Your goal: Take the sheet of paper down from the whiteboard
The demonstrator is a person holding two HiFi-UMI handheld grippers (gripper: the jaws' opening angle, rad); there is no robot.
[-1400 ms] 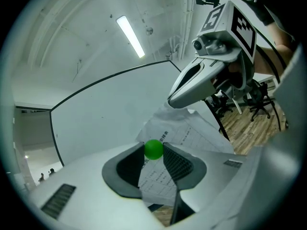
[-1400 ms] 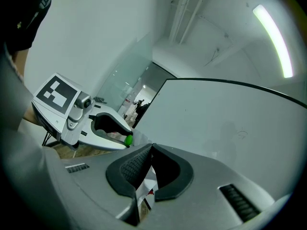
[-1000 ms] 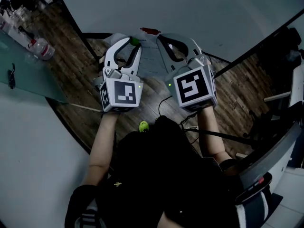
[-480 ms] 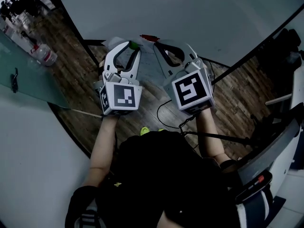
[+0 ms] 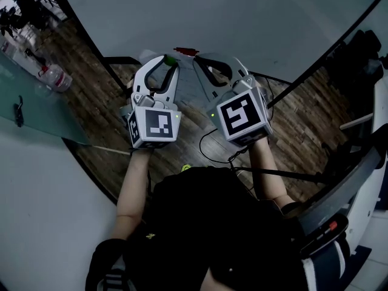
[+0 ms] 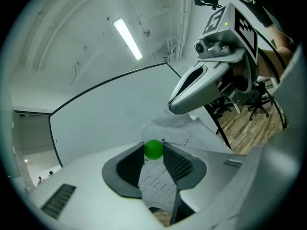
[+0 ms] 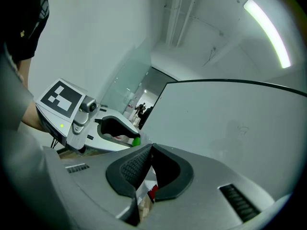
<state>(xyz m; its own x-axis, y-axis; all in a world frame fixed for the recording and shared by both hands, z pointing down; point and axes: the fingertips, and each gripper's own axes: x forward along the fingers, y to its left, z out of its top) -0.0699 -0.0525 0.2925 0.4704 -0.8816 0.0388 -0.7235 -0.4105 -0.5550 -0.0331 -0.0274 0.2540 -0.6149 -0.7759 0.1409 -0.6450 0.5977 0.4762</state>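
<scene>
Holding a green ball magnet (image 6: 153, 149) between its partly open jaws, the left gripper (image 5: 168, 62) sits just left of the right gripper (image 5: 199, 59), whose jaws pinch tight on the crumpled top edge of the sheet of paper (image 6: 160, 186), which lies against the whiteboard (image 5: 242, 17) below a red magnet (image 5: 186, 51).

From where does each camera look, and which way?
Head view: on the person's head, looking steeply down at the whiteboard; forearms, left claw, right claw show.
Left gripper view: on the left claw, looking along its jaws, shut on a green magnet, at the sheet of paper.
Right gripper view: on the right claw, facing the whiteboard; jaws shut on the sheet.
Shared: each gripper view shows the other claw.
</scene>
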